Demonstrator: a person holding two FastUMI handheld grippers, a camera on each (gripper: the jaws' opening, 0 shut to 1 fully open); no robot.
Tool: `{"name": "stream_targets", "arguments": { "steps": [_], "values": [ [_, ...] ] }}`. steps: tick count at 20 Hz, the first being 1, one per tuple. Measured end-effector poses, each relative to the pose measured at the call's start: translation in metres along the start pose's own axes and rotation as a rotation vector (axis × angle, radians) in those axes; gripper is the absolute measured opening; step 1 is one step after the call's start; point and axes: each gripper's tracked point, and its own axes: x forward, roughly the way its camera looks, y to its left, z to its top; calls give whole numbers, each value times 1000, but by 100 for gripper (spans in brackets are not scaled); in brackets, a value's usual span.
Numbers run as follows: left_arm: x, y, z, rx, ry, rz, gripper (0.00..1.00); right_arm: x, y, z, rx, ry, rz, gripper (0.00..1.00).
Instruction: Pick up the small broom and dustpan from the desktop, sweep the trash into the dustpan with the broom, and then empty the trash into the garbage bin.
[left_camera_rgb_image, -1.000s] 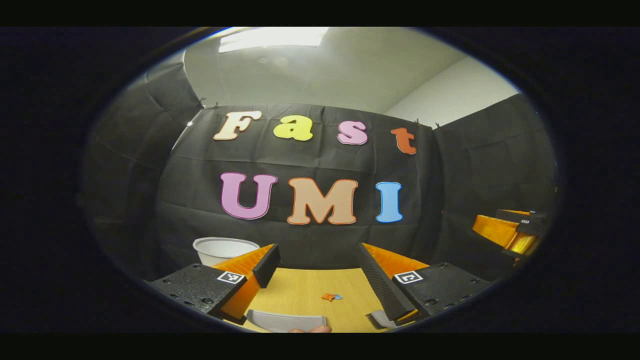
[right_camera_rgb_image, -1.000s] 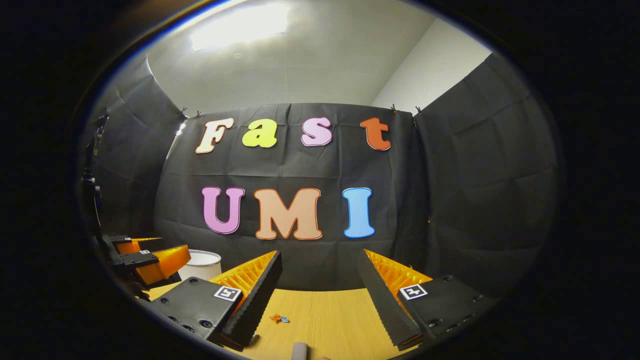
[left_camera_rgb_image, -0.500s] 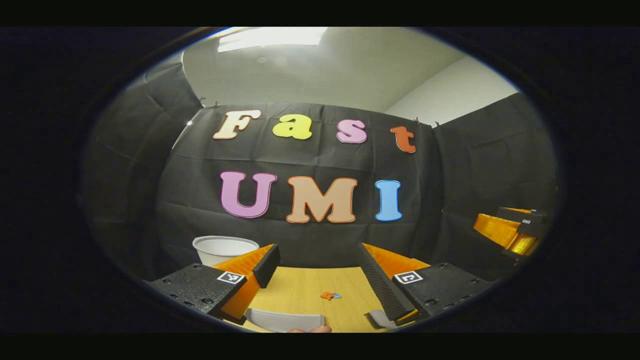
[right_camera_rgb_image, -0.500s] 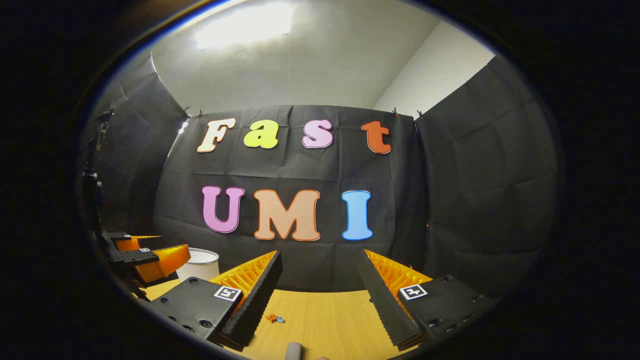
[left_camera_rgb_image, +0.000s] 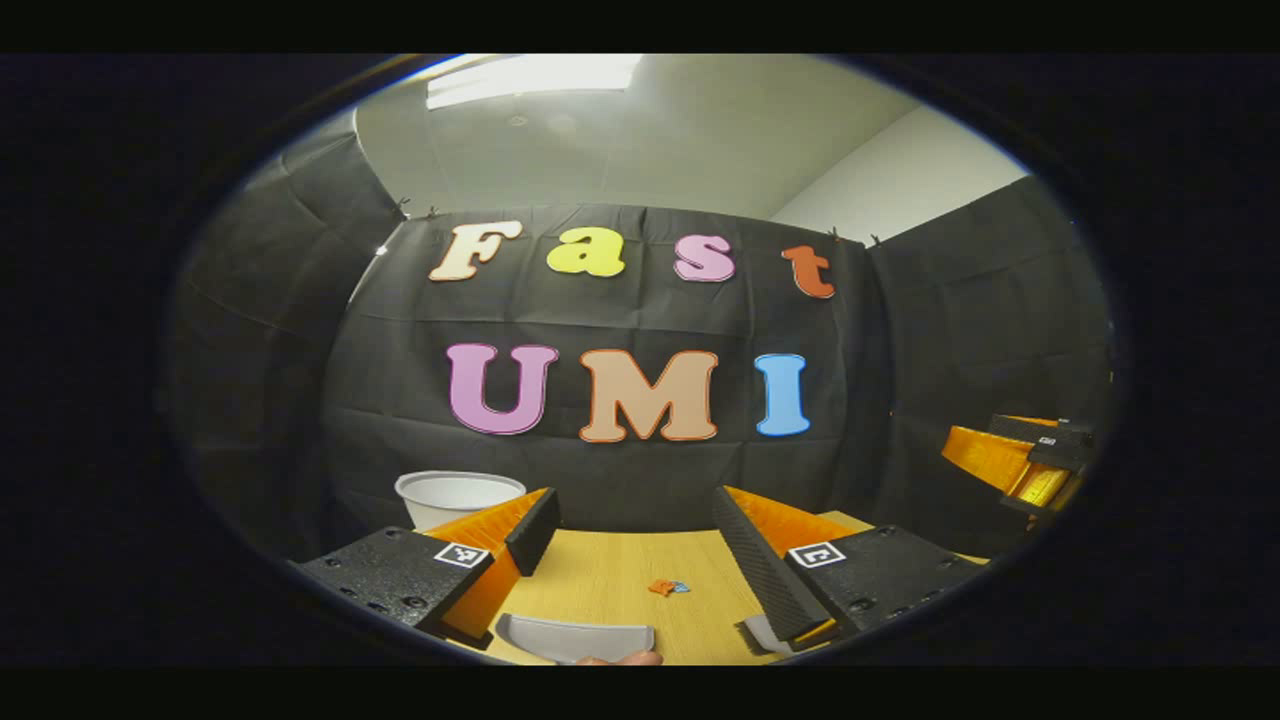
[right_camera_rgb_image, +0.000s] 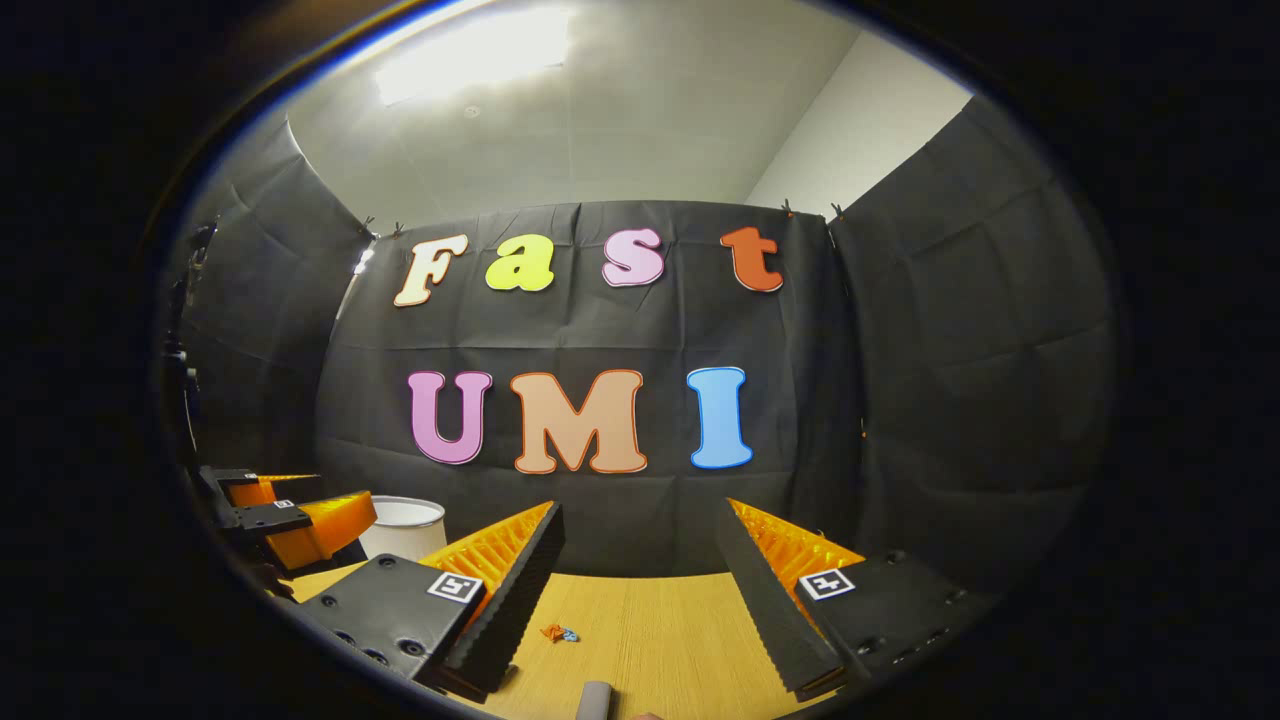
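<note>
In the left gripper view, my left gripper (left_camera_rgb_image: 633, 505) is open above the wooden desktop (left_camera_rgb_image: 610, 575). A grey dustpan (left_camera_rgb_image: 575, 637) lies just below and between its fingers. Grey broom bristles (left_camera_rgb_image: 752, 634) peek out beside the right finger. Small orange and blue trash scraps (left_camera_rgb_image: 665, 587) lie on the desk ahead. In the right gripper view, my right gripper (right_camera_rgb_image: 640, 515) is open too, with the end of a grey broom handle (right_camera_rgb_image: 595, 700) low between its fingers and the trash scraps (right_camera_rgb_image: 558, 633) near the left finger. Neither gripper touches anything.
A white garbage bin (left_camera_rgb_image: 458, 495) stands at the desk's far left by the cloth wall, and appears as the bin (right_camera_rgb_image: 405, 524) behind the left gripper (right_camera_rgb_image: 290, 520). The right gripper (left_camera_rgb_image: 1020, 460) hovers at the far right. Black cloth walls close off the desk.
Both views have shifted only slightly; the grippers stay open and hover over the same spots. Dustpan, broom and trash have not moved.
</note>
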Motion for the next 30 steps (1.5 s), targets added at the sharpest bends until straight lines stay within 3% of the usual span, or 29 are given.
{"name": "stream_targets", "arguments": {
  "steps": [8, 11, 14, 22, 29, 30],
  "values": [
    [-7, 1, -26, 3, 62, 22, 93, 7, 16, -29, 20, 107, 111, 98],
    [-15, 30, -68, 41, 190, 85, 93, 8, 32, -68, 29, 219, 157, 99],
    [-25, 54, -110, 10, 300, 117, 96, 10, 45, -110, 1, 311, 172, 98],
    [-64, 73, -236, 1, 651, 113, 94, -15, 63, -252, -69, 708, 203, 99],
    [-102, 80, -310, 76, 899, 104, 95, -40, 58, -331, -99, 999, 178, 99],
    [-108, 83, -317, 94, 926, 106, 91, -42, 58, -338, -115, 1029, 174, 100]
  ]
}}
